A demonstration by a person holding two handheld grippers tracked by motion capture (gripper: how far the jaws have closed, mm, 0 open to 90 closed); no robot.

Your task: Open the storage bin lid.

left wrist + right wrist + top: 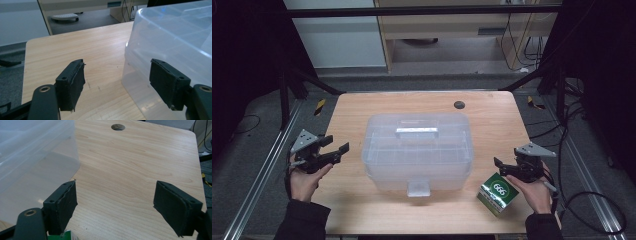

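clear box (pixel 418 150) | between left claw (pixel 338 150) and right claw (pixel 501 166) (both agape)

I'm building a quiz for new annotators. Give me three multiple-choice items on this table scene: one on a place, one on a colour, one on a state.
1. Where does the small box lie?
A. on top of the clear bin
B. near the table's front right corner
C. beside the left gripper

2. What is the small box's main colour?
A. green
B. red
C. blue

3. How is the clear bin?
A. lid off
B. tipped on its side
C. lid on, upright

Answers: 1 B, it sits by the right gripper at the table front. 2 A, green sides with a white label. 3 C, the handled lid covers it.
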